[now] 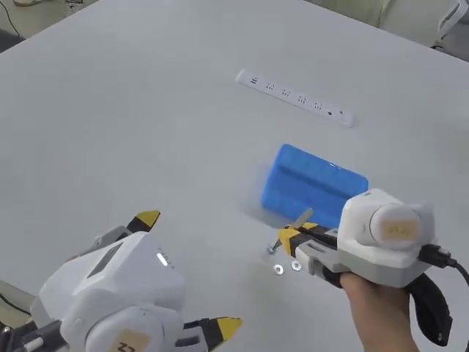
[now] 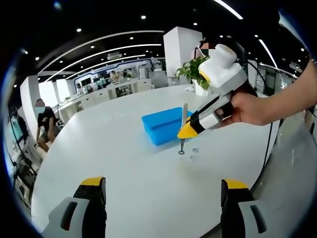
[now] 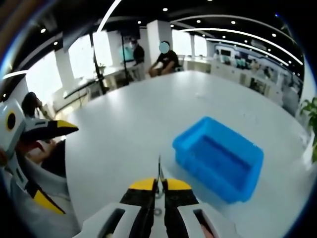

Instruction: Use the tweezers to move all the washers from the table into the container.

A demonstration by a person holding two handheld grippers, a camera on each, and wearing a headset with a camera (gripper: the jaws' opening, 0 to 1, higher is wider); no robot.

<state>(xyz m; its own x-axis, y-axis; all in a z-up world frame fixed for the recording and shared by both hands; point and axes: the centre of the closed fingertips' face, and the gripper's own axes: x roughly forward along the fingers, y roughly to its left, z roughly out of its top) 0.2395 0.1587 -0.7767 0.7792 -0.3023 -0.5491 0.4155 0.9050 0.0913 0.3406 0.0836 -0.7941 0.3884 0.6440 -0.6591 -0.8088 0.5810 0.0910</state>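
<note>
My right gripper (image 1: pixel 292 236) is shut on the tweezers (image 1: pixel 282 236), whose tip points down at the table by a washer (image 1: pixel 272 250). Two more washers (image 1: pixel 278 270) (image 1: pixel 296 265) lie just beside it. The blue container (image 1: pixel 311 188) stands right behind them, open side up, and looks empty in the right gripper view (image 3: pixel 220 161). In the left gripper view, the right gripper (image 2: pixel 189 131) holds the tweezers (image 2: pixel 183 128) tip-down over the washers (image 2: pixel 182 152). My left gripper (image 1: pixel 187 271) hangs open at the lower left, well away from the washers, its jaws wide apart (image 2: pixel 162 196).
A white power strip (image 1: pixel 294 97) lies on the white table (image 1: pixel 132 132) beyond the container. People sit and stand at the far side of the room in both gripper views.
</note>
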